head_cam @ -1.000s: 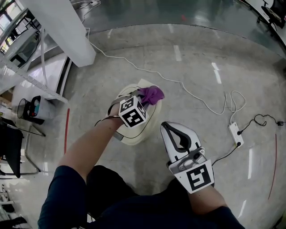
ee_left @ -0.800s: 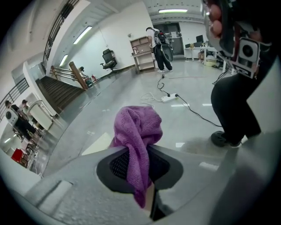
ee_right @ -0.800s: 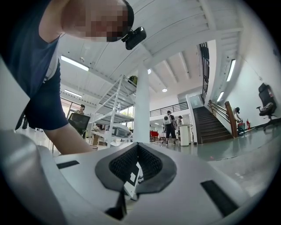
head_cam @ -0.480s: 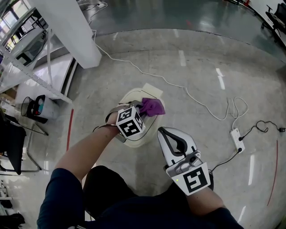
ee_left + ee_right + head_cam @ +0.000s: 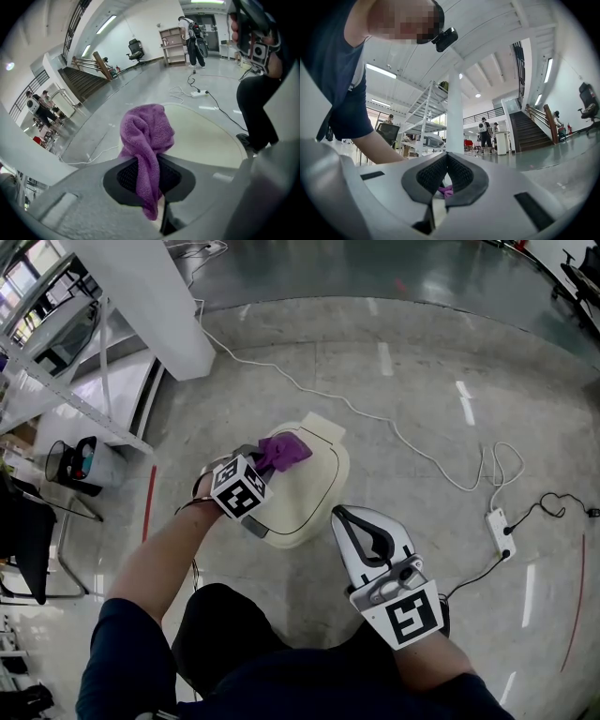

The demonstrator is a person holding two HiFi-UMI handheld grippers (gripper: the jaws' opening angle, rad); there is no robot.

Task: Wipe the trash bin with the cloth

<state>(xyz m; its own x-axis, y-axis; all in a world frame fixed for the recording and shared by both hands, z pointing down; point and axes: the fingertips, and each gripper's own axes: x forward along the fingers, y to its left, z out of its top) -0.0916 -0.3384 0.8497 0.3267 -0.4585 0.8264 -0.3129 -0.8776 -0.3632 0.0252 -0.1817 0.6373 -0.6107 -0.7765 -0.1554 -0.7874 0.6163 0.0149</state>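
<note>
- The left tongs (image 5: 261, 463) are clamped on a purple cloth (image 5: 284, 451). In the left gripper view the cloth (image 5: 145, 136) runs down between the two dark pads (image 5: 125, 177) and bunches up beyond the tips of the left tongs (image 5: 150, 174).
- The cloth lies against the cream top of the bin (image 5: 314, 493), on the part of the lid toward 11 o'clock in the head view. In the left gripper view the pale lid of the bin (image 5: 201, 140) spreads out behind the cloth toward 3 o'clock.
- The bin stands on the grey floor (image 5: 422, 352), right in front of the person.
- The right tongs (image 5: 345, 514) hang at about 5 o'clock from the bin, just beside its rim. I cannot tell whether they touch it.
- In the right gripper view the right tongs (image 5: 446, 158) have their tips together with nothing gripped. A speck of the purple cloth (image 5: 446, 191) shows in the gap below the tips.
- A white cable (image 5: 375, 413) trails over the floor from 11 o'clock past the bin to a power strip (image 5: 495, 521) at 3 o'clock.
- A white pillar (image 5: 141, 296) stands at 11 o'clock.
- A small black basket (image 5: 70, 465) sits at 9 o'clock, well apart from the bin.
</note>
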